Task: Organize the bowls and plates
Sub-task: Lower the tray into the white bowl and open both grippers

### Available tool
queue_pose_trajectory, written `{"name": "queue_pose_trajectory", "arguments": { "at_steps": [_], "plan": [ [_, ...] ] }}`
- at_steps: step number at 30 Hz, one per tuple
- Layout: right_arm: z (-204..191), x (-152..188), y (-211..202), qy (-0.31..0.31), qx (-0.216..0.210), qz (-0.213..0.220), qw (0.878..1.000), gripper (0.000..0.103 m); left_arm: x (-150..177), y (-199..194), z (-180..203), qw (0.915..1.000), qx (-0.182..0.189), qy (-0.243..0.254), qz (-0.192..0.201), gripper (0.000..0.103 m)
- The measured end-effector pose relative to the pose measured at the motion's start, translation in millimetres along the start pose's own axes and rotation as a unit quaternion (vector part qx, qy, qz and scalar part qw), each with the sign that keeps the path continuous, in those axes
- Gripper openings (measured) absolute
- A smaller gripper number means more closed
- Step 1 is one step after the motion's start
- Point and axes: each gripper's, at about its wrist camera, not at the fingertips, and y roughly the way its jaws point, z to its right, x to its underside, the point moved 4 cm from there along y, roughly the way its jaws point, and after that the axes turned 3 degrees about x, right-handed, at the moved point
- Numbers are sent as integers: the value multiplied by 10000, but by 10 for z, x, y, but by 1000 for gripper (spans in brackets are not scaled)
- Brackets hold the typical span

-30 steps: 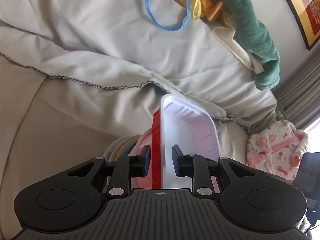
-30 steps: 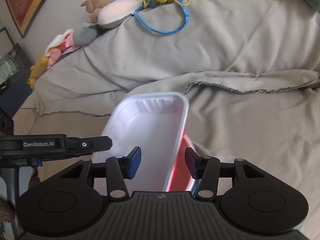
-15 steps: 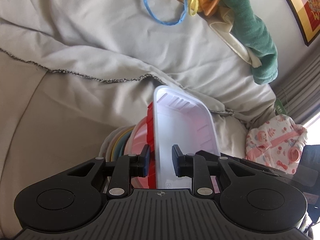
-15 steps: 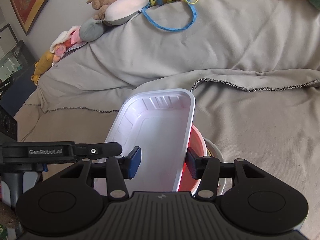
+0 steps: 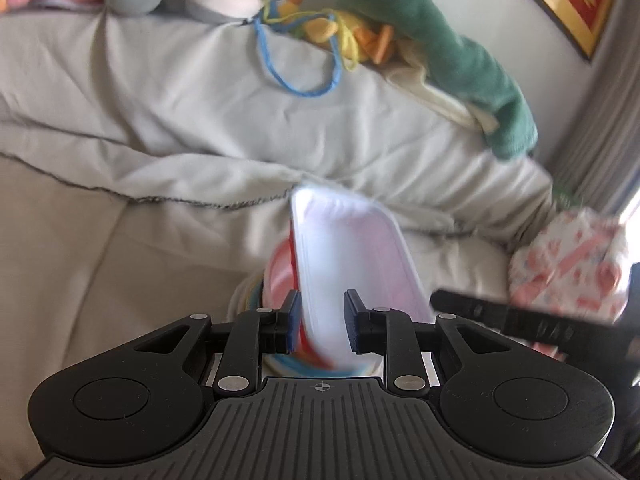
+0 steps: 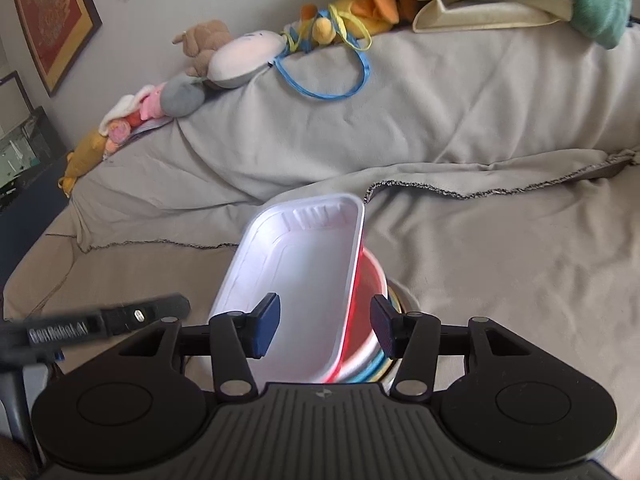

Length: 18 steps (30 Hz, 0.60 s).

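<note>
Straddling a white foam tray (image 5: 352, 264) with jaws apart, left tongs (image 5: 319, 322) and right tongs (image 6: 325, 328) both gaping, tray leaning tilted on a red bowl (image 6: 366, 300), stacked plates (image 6: 380, 364) beneath, all sitting on a grey-covered sofa (image 6: 500, 240).

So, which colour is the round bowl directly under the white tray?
Red bowl; the right wrist view shows it best.

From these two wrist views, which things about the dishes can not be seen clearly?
- Left wrist view: motion blur hides whether the left gripper touches the white foam tray.
- Right wrist view: the tray covers the inside of the red bowl.
- Both views: the number of coloured plates under the bowl is hidden by bowl and gripper body.
</note>
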Motion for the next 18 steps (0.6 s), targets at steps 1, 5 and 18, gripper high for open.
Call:
{"name": "queue_pose_trajectory", "arguments": {
  "at_steps": [1, 5, 18],
  "plan": [
    [-19, 65, -79, -8, -1, 12, 10000, 53, 113, -57, 83, 9999, -83, 96, -48, 25],
    [-67, 429, -448, -69, 60, 57, 9999, 67, 569, -303, 394, 9988, -259, 404, -100, 19],
    [-152, 1332, -1123, -453, 604, -99, 9971, 72, 1271, -791, 915, 9950, -720, 673, -138, 15]
  ]
}}
